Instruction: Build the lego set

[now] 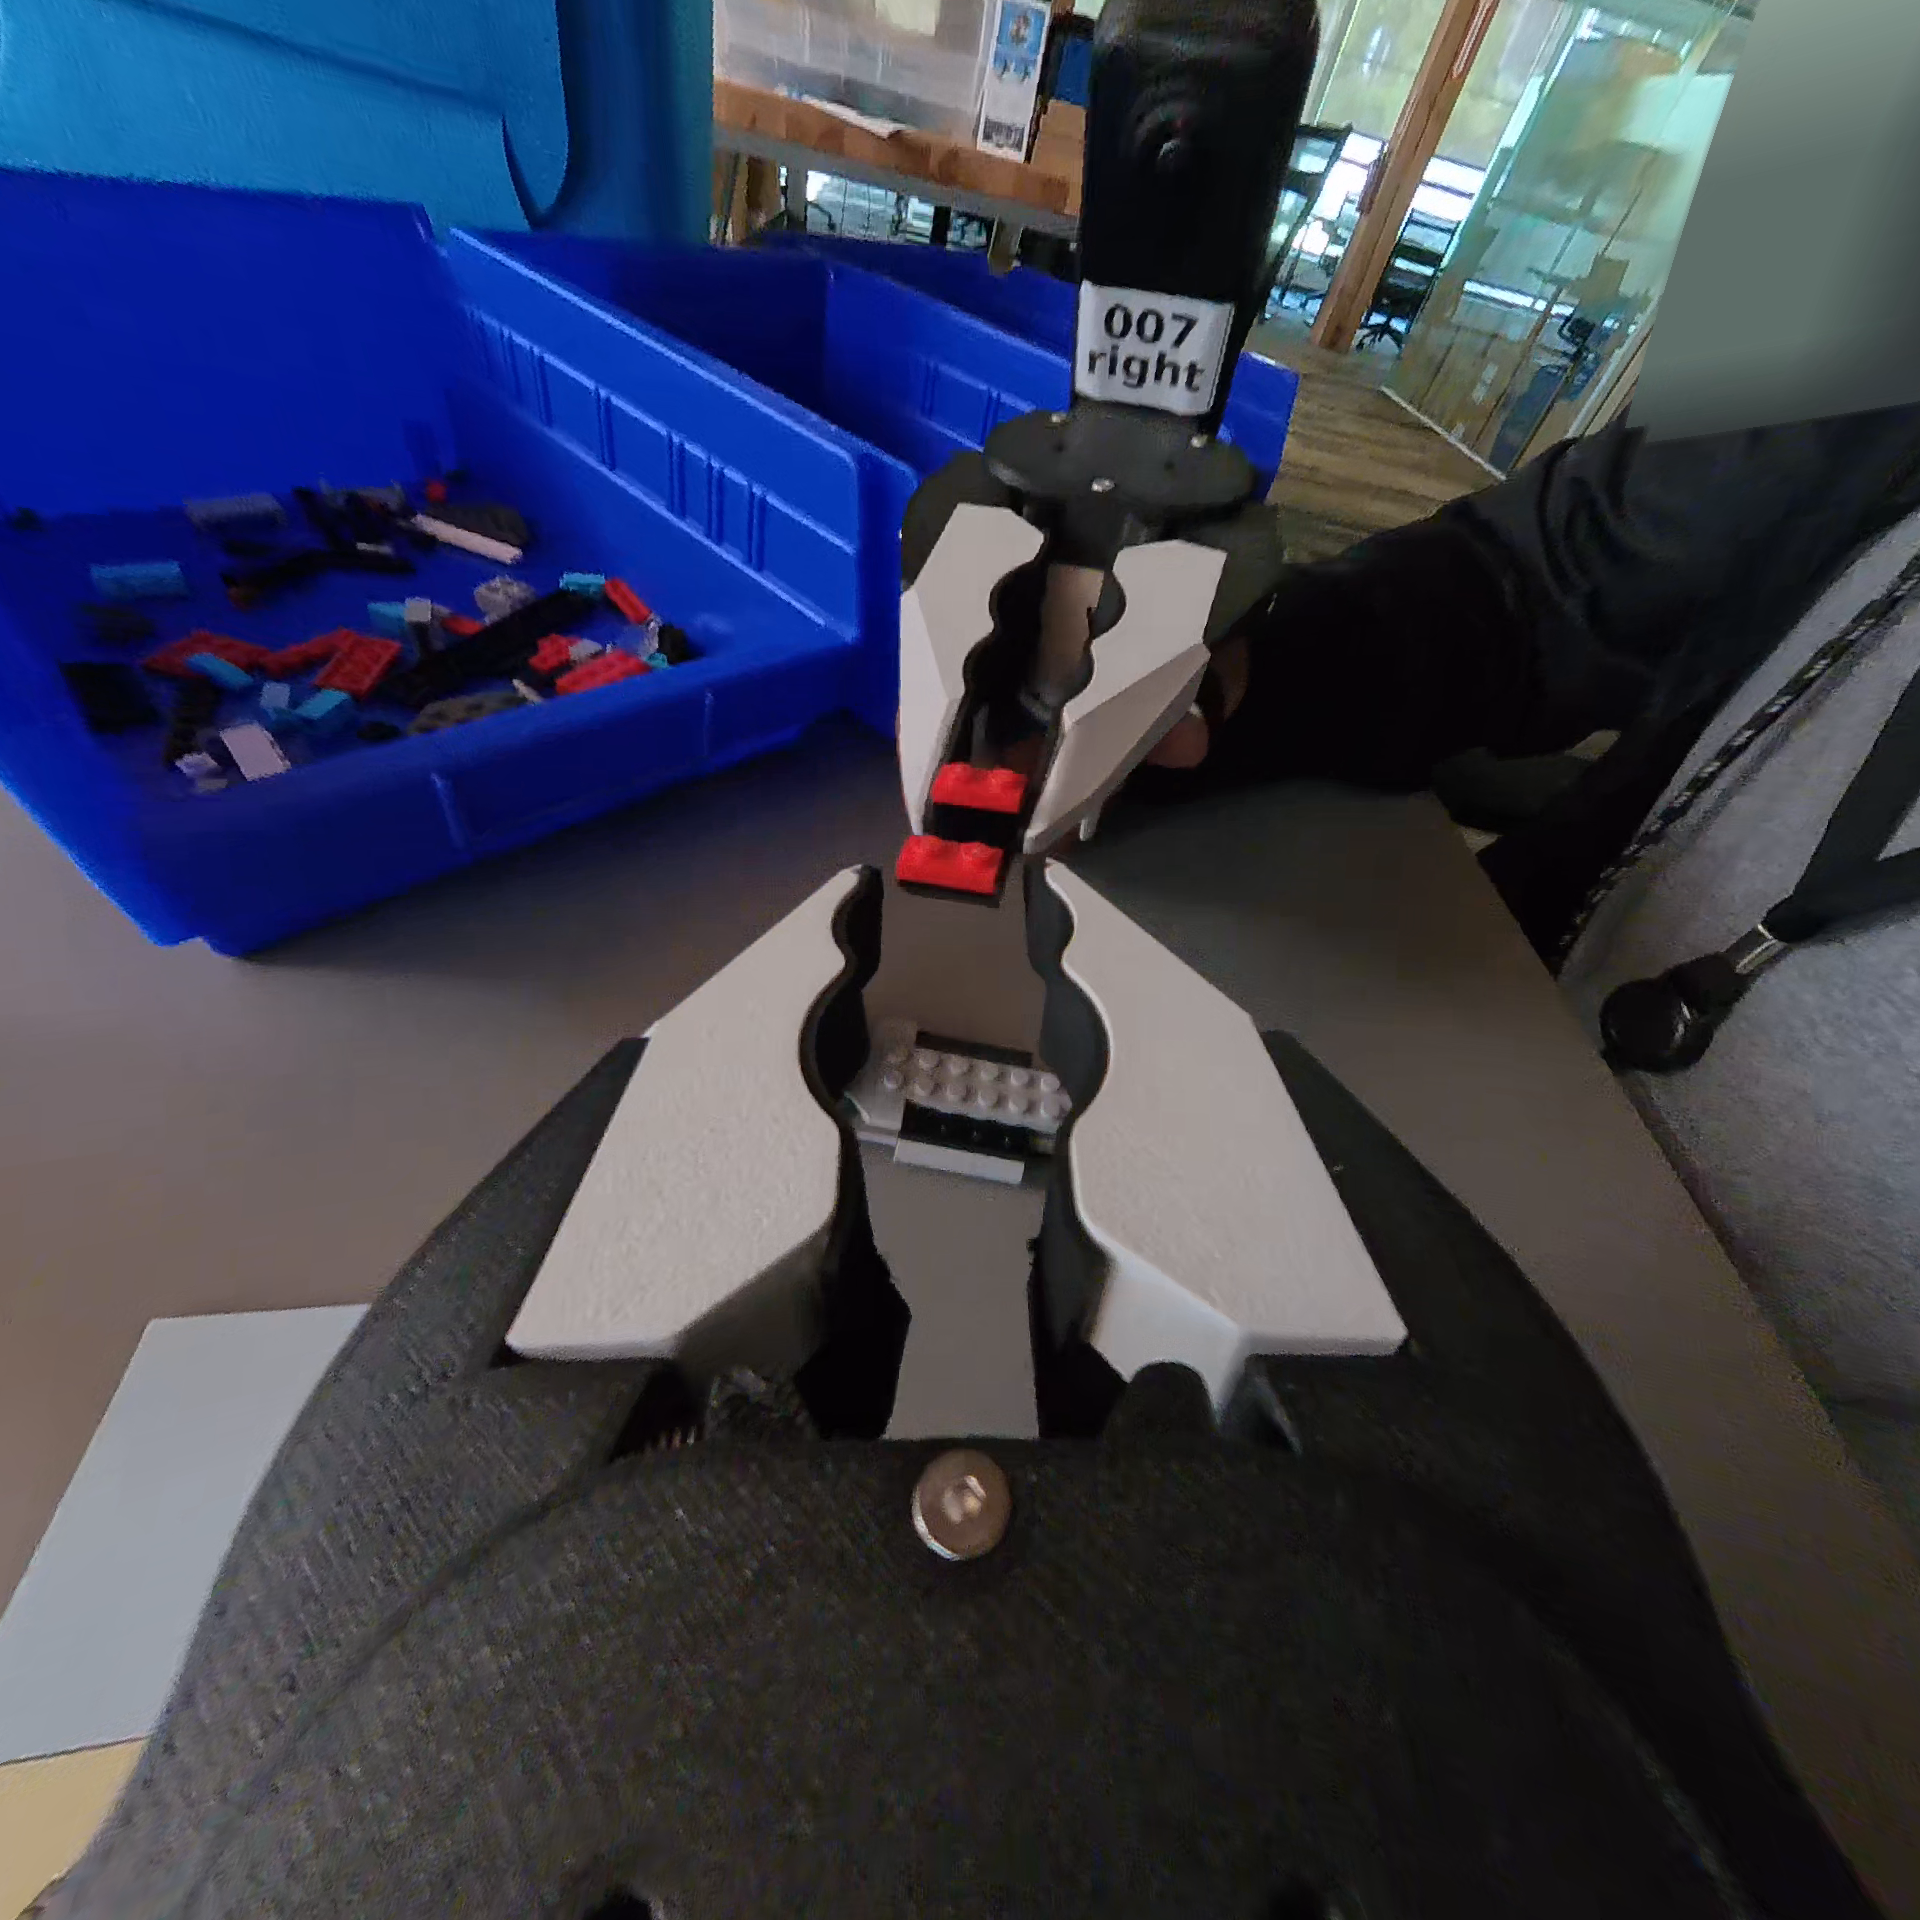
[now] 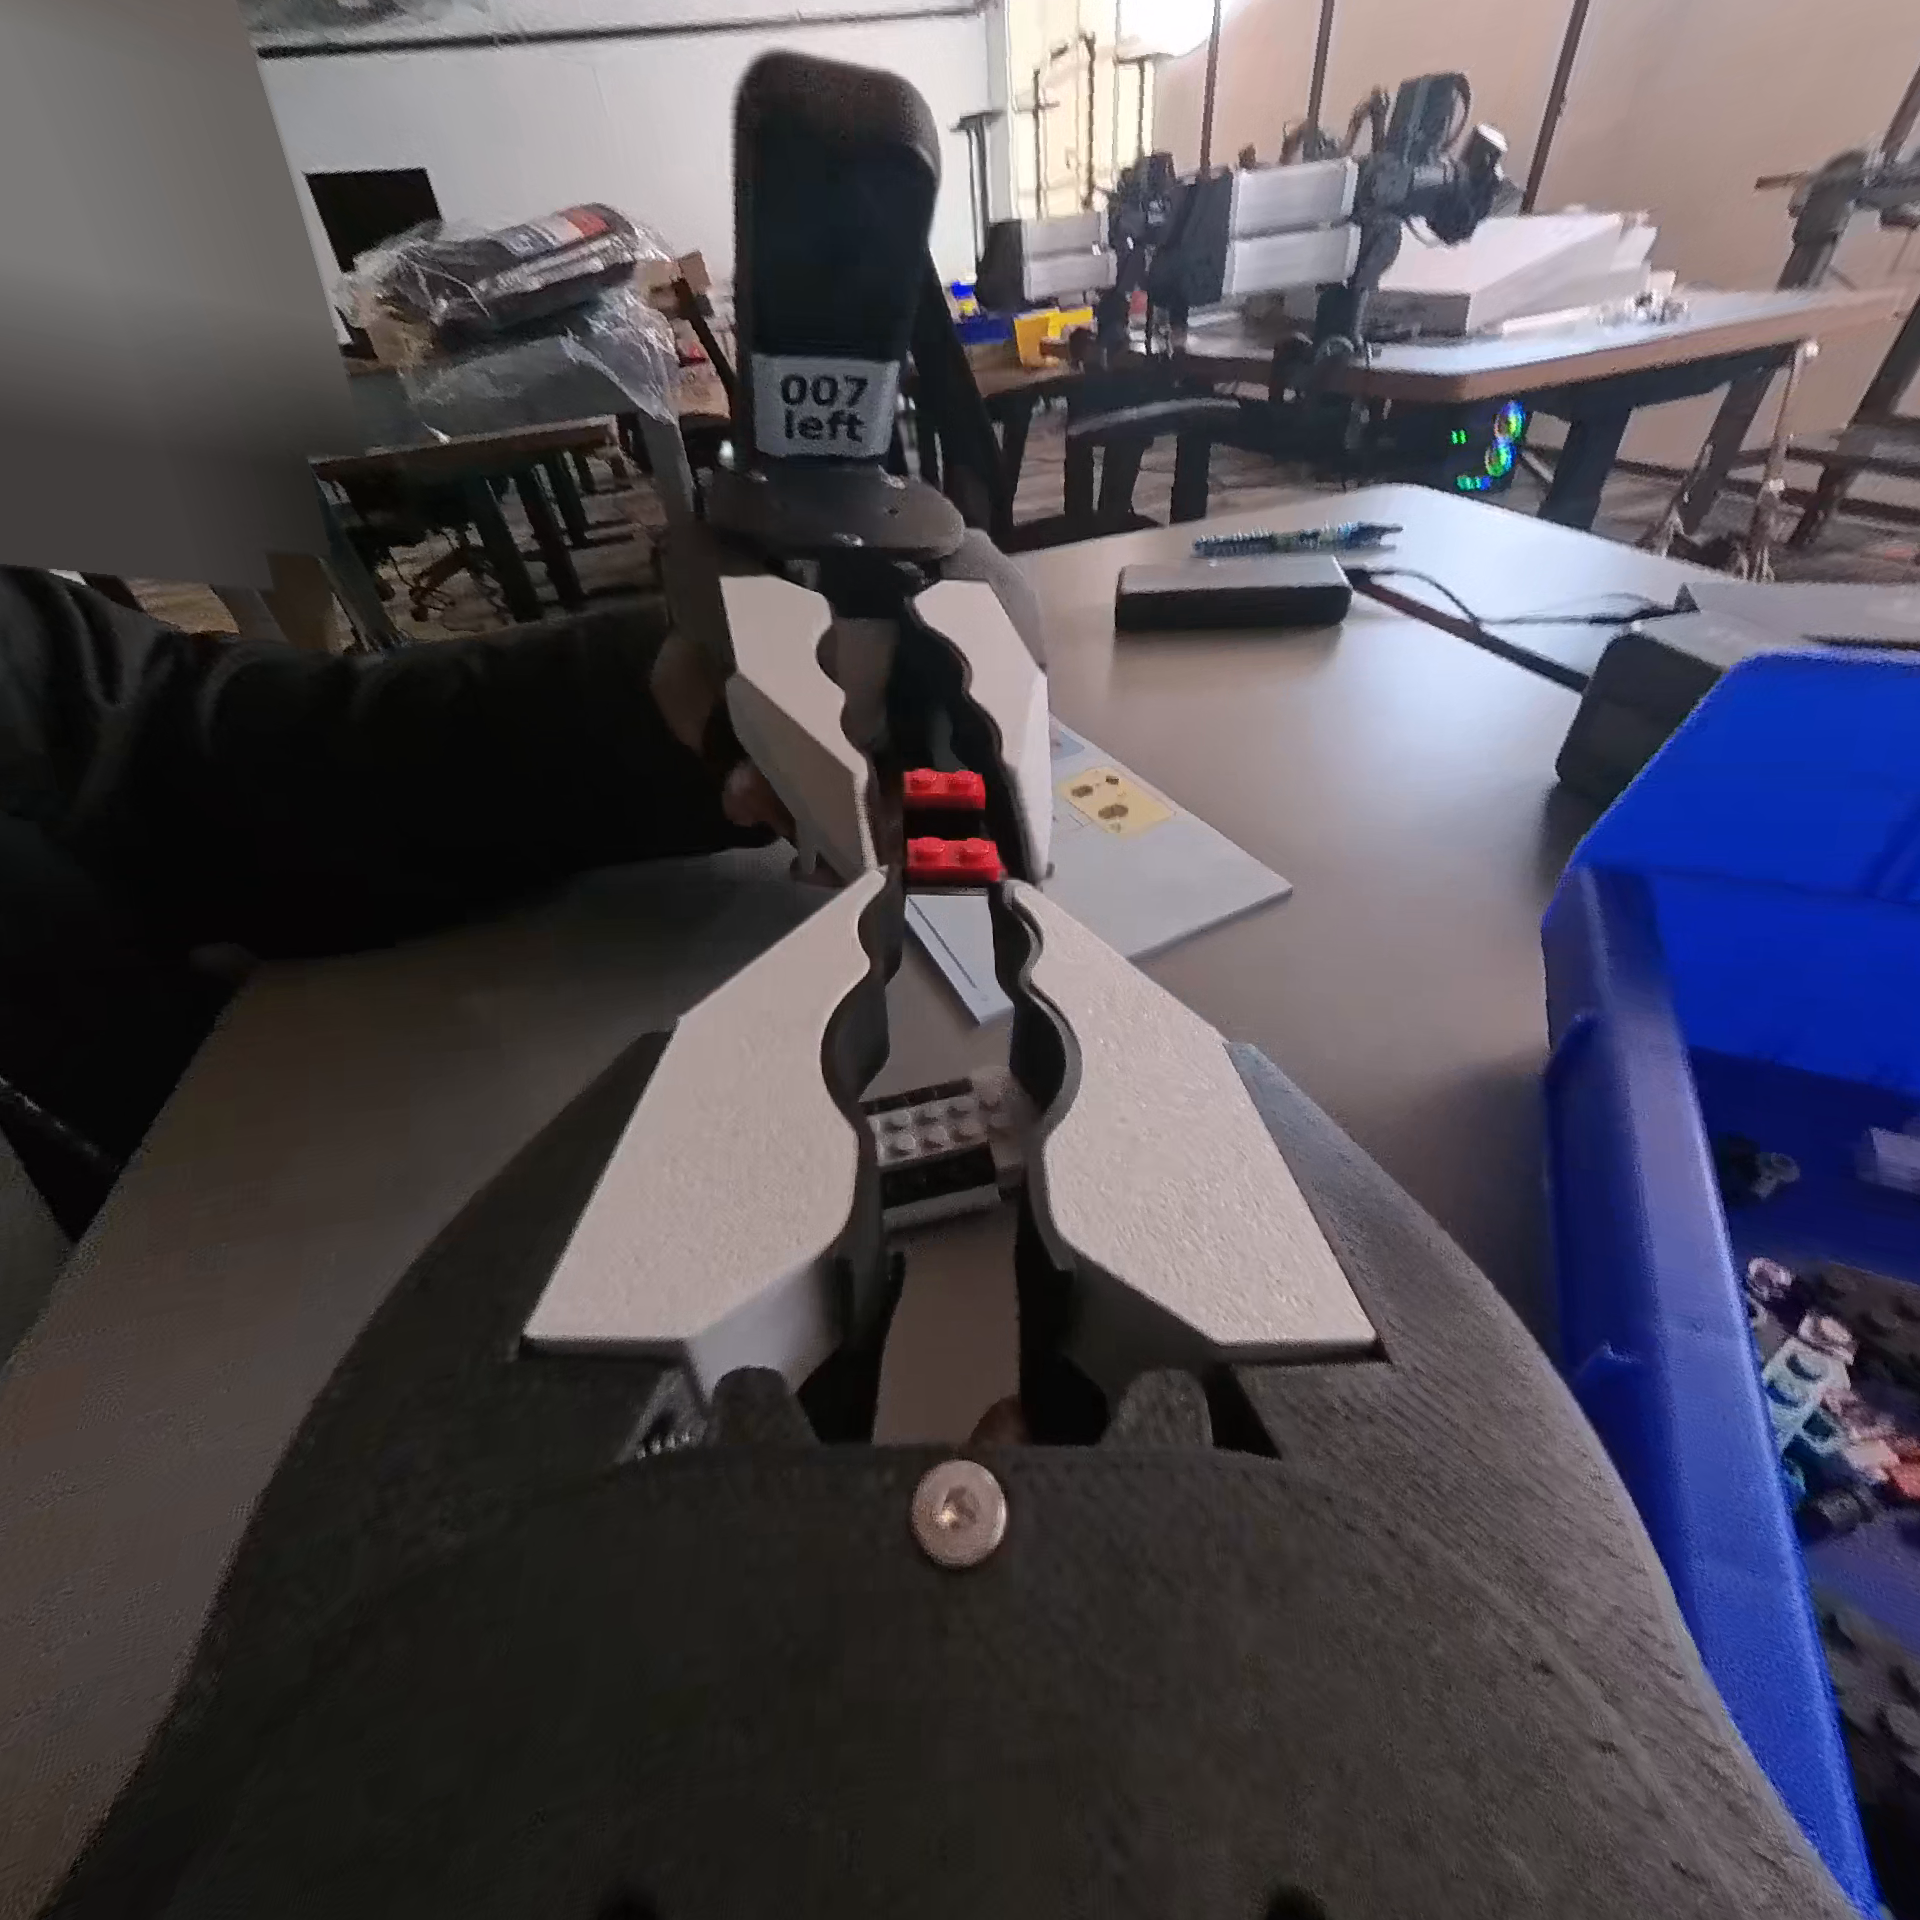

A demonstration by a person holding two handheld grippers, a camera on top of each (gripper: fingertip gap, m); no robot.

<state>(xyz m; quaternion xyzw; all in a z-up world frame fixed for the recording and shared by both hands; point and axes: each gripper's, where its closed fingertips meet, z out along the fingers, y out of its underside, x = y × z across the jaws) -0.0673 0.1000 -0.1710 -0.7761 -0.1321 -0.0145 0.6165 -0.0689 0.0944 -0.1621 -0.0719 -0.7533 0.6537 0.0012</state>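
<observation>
A small red and black lego piece (image 1: 951, 862) hangs above the grey table (image 1: 416, 1039), held from both ends. My left gripper (image 1: 956, 885) is shut on its near red plate. My right gripper (image 1: 982, 826) faces it and is shut on the far red plate (image 1: 977, 784). In the right wrist view, my right gripper (image 2: 943, 883) grips the near red plate (image 2: 954, 857) and my left gripper (image 2: 940, 826) the far one. A grey and black studded assembly (image 1: 956, 1096) lies on the table below, also in the right wrist view (image 2: 935, 1138).
A blue bin (image 1: 644, 457) with several loose bricks stands at the left, a second blue bin (image 1: 935, 332) behind it; the bin also shows in the right wrist view (image 2: 1714, 935). An instruction booklet (image 2: 1143, 883) lies under the grippers. A black box (image 2: 1231, 603) sits farther back. Black sleeves (image 1: 1558, 623) hold the grippers. Less than 4 cm separates the two grippers' tips.
</observation>
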